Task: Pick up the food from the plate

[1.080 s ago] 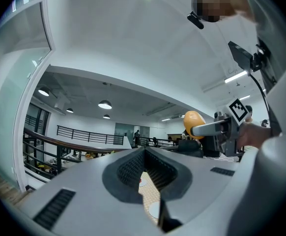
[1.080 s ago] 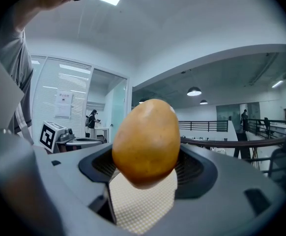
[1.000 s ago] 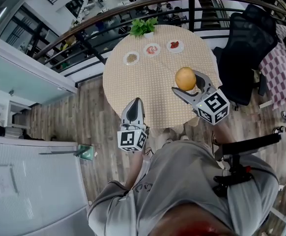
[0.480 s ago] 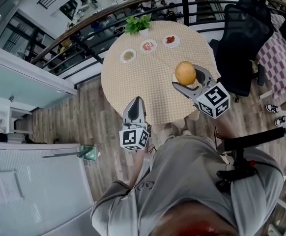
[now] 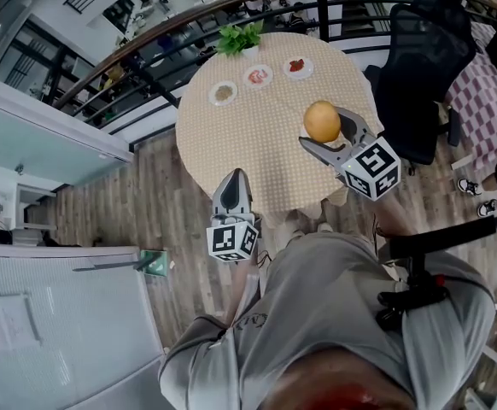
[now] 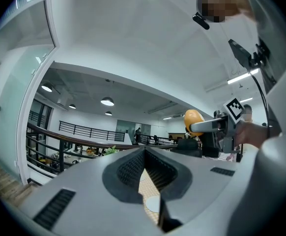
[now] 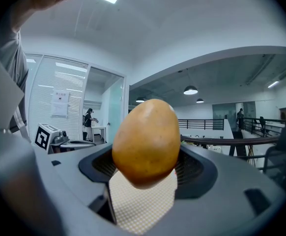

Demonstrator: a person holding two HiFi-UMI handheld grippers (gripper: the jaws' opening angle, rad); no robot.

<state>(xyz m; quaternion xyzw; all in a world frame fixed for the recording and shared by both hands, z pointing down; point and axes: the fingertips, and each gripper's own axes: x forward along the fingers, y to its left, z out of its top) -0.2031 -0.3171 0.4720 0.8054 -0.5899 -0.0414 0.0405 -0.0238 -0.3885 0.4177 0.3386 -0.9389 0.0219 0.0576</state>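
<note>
Potato [image 7: 145, 141] clamped in my right hand-held gripper [image 5: 320, 131] over the tabletop [image 5: 257, 135]; left hand-held gripper [image 5: 236, 178], seven o'clock of it, closed, empty.

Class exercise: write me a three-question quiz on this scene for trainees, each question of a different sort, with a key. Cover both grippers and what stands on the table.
1. True or false: the left gripper holds the smooth oval yellow-brown food item.
2. Multiple choice: the right gripper is A) open and empty; B) shut on the food item; C) resting on a plate.
3. Fill in: ___ small white plates stand on the round beige-checked table, near the leafy green plant.
Key: 1 false; 2 B; 3 three.
</note>
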